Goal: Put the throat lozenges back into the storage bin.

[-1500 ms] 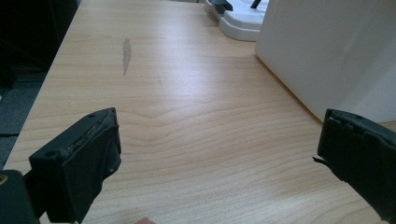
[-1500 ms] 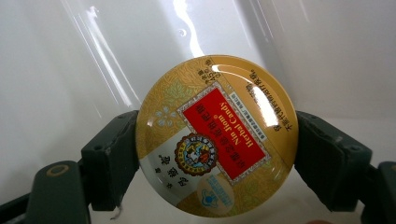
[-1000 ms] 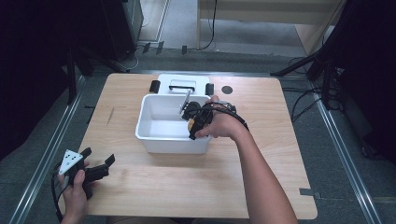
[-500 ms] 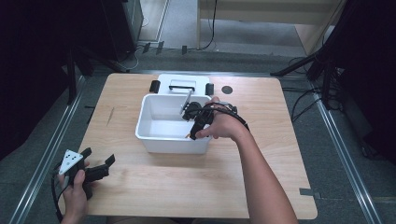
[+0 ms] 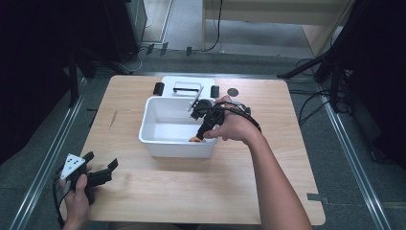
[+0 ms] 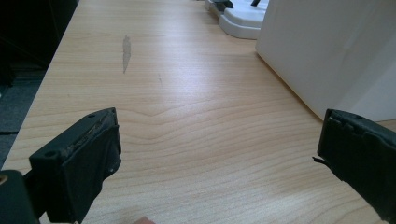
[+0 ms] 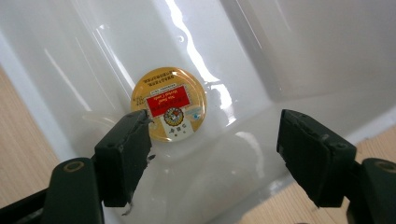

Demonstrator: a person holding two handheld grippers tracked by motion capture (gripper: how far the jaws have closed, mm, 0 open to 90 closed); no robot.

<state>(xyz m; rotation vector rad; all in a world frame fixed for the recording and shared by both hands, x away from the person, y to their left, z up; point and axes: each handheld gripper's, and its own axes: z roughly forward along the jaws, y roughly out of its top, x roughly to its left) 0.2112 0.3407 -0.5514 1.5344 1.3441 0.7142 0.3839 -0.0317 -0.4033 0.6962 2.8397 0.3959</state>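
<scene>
So the right gripper [image 5: 201, 130] is dipped into the white plastic tub [image 5: 163, 143] at its near right corner, jaws spread wide and pinching nothing. In the right gripper view you can see what it's after: a small round yellow tin [image 7: 169, 103] with a red label, lying flat on the tub's floor right in the corner where the walls meet. One jaw sits just in front of the tin's edge, the other is well off to the side, so the tin isn't between them yet. My guess is the hand comes in steeply from above because the tub walls leave no room for a sideways approach, and a flat thing in a corner is awkward to get the jaws around. From the high view you just catch an orange-yellow bit of it [image 5: 195, 139] under the gripper. The left gripper [image 5: 98, 175] is parked at the near left corner of the wooden table [image 5: 191, 191], well apart from the tub, jaws also spread and empty, pointing along the tabletop. It looks like it's simply waiting out of the way. Behind the tub there's a white lid [image 5: 186, 86] with black clips lying flat, probably set back there to keep the opening free.
</scene>
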